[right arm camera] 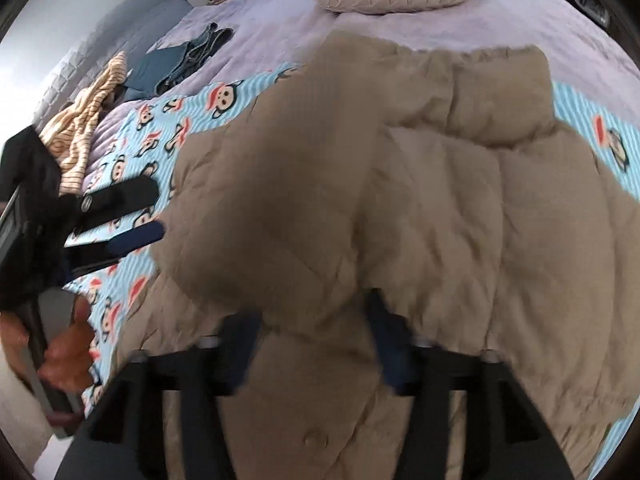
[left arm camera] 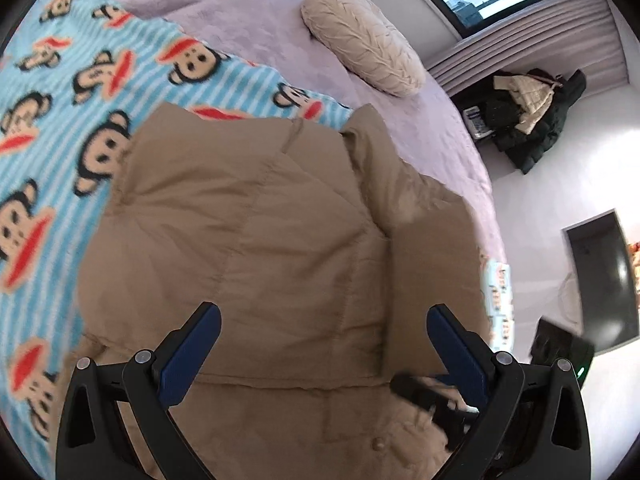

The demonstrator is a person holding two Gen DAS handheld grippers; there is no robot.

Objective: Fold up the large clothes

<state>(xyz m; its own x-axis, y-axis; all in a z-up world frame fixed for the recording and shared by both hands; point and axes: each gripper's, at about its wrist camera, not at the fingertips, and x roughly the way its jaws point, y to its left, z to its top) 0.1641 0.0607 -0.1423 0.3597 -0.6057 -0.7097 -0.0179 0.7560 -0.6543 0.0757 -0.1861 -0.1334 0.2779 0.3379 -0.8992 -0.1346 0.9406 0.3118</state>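
A tan puffer jacket [left arm camera: 280, 220] lies spread on the blue monkey-print blanket [left arm camera: 60, 120] over the bed. My left gripper [left arm camera: 324, 320] hovers above the jacket's lower part, open, with nothing between its blue pads. In the right wrist view the jacket [right arm camera: 520, 220] has a sleeve [right arm camera: 272, 200] folded across its body. My right gripper [right arm camera: 314, 344] is low over the sleeve's end, blurred; its fingers stand apart with fabric lying between them, not pinched. The left gripper [right arm camera: 160, 211] shows at the left, held by a hand [right arm camera: 68, 344].
A round beige cushion [left arm camera: 360, 36] rests on the lilac bedspread [left arm camera: 240, 8]. Jeans [right arm camera: 192, 56] and a striped garment [right arm camera: 84, 120] lie at the bed's far left. The bed's edge runs along the right in the left wrist view, with dark clothes [left arm camera: 532, 120] piled beyond it.
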